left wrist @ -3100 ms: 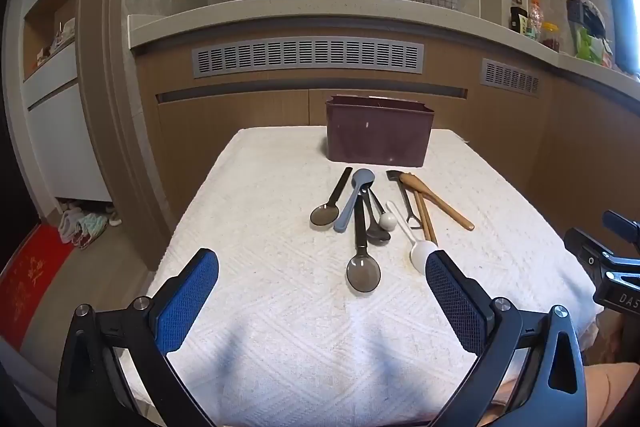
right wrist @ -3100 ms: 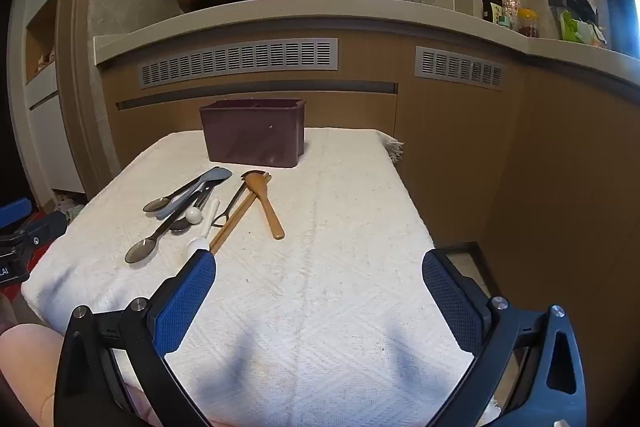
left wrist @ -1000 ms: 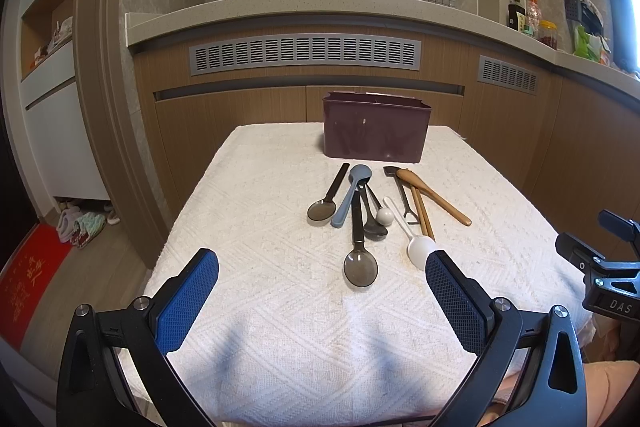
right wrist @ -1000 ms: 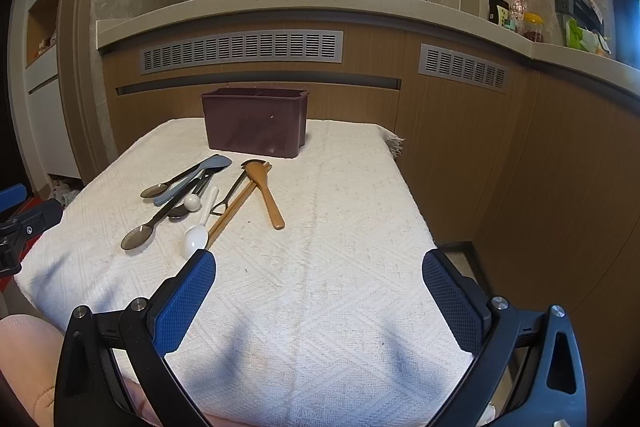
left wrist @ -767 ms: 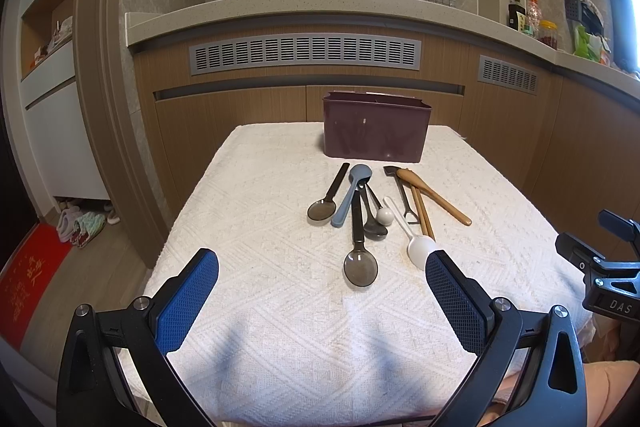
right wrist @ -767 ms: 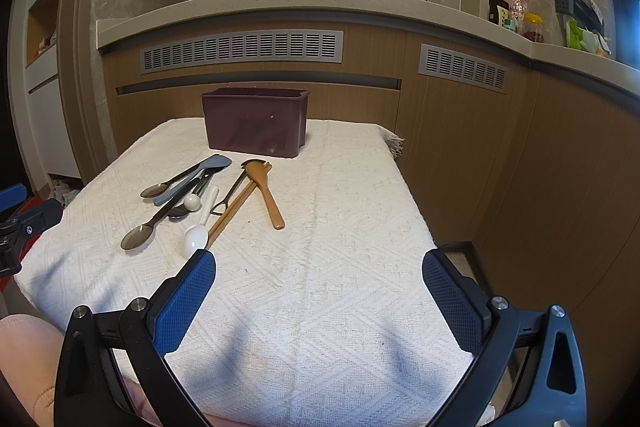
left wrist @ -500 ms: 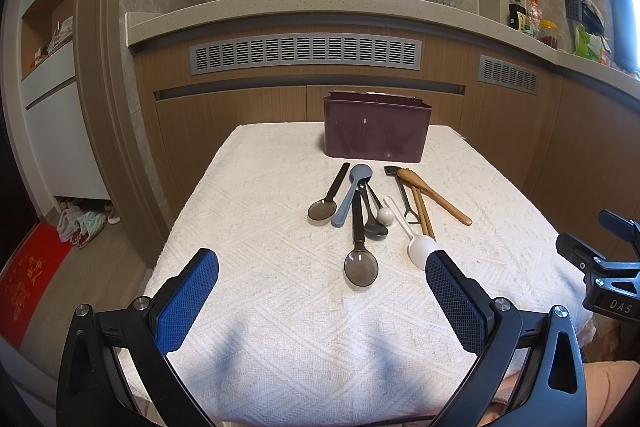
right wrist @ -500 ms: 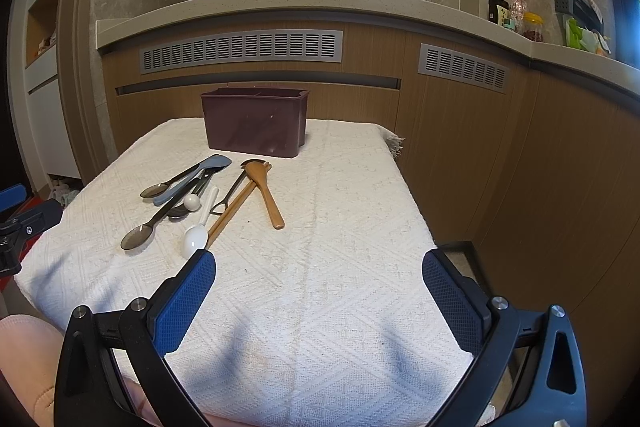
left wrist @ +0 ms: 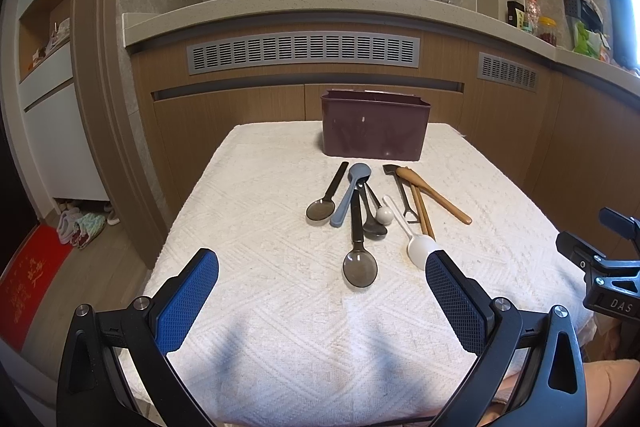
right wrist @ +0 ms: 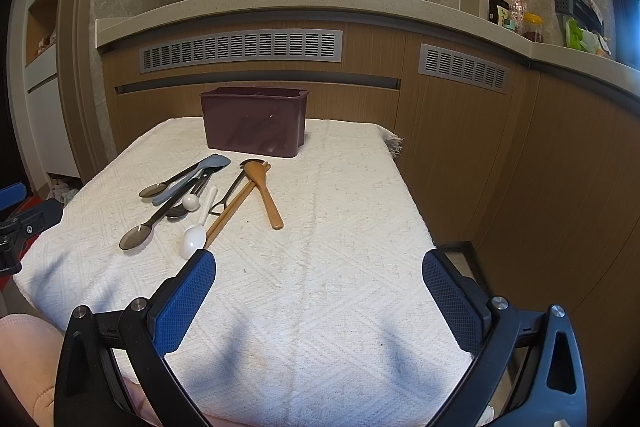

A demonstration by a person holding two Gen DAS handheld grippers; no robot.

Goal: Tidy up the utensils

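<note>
Several utensils lie in a loose pile mid-table: a dark spoon [left wrist: 359,259], a blue-grey spatula [left wrist: 350,193], a white spoon [left wrist: 416,245], chopsticks [left wrist: 422,213] and a wooden spoon [left wrist: 434,194]. Behind them stands a dark maroon holder box [left wrist: 375,129], with a divider visible in the right wrist view [right wrist: 256,119]. My left gripper [left wrist: 322,263] hovers open over the near edge, short of the pile. My right gripper [right wrist: 318,265] is open too, over bare cloth right of the wooden spoon [right wrist: 266,191] and white spoon [right wrist: 195,237].
A white woven cloth [left wrist: 280,327] covers the small table [right wrist: 352,187]. A wood-panelled counter [left wrist: 304,87] rises right behind it and along the right. The floor drops away left [left wrist: 80,267] and right [right wrist: 460,247] of the table. A person's knee [right wrist: 20,359] sits at the near edge.
Both views have crept slightly since 3.1 s ago; over the last second nothing has visibly moved. Both grippers stay open and the utensils lie where they were.
</note>
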